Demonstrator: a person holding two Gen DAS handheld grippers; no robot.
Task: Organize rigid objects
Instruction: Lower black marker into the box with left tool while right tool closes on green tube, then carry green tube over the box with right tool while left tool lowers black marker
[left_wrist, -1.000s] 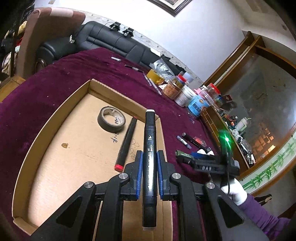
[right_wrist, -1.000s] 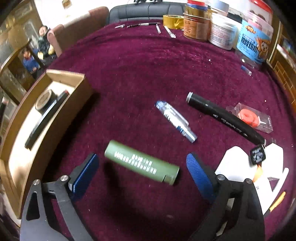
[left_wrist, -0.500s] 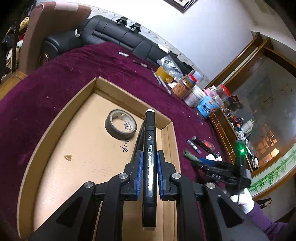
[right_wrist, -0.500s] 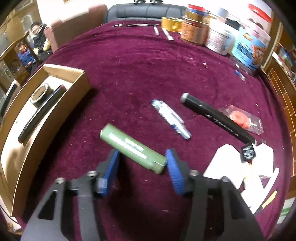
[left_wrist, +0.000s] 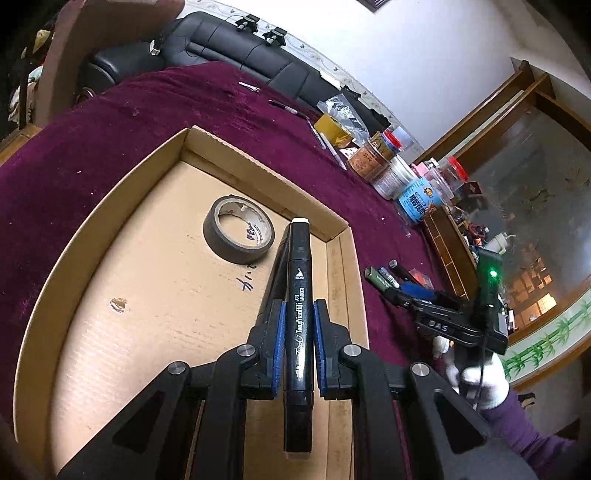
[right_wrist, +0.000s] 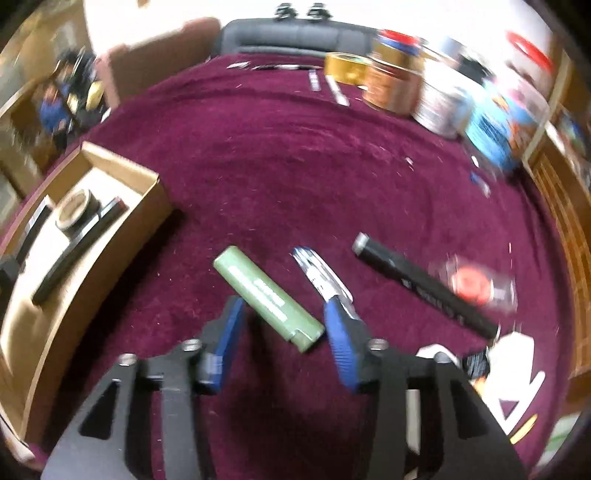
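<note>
left claw: clamped mid-barrel on black marker, over cardboard box | right claw: jaws just reopening, astride green tube on tabletop, no visible contact | tube: rigid, light, round, could roll; grip mid-body

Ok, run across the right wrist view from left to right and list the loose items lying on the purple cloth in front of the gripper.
green cylinder → blue-and-silver pen → black marker → clear packet with a red disc
</note>
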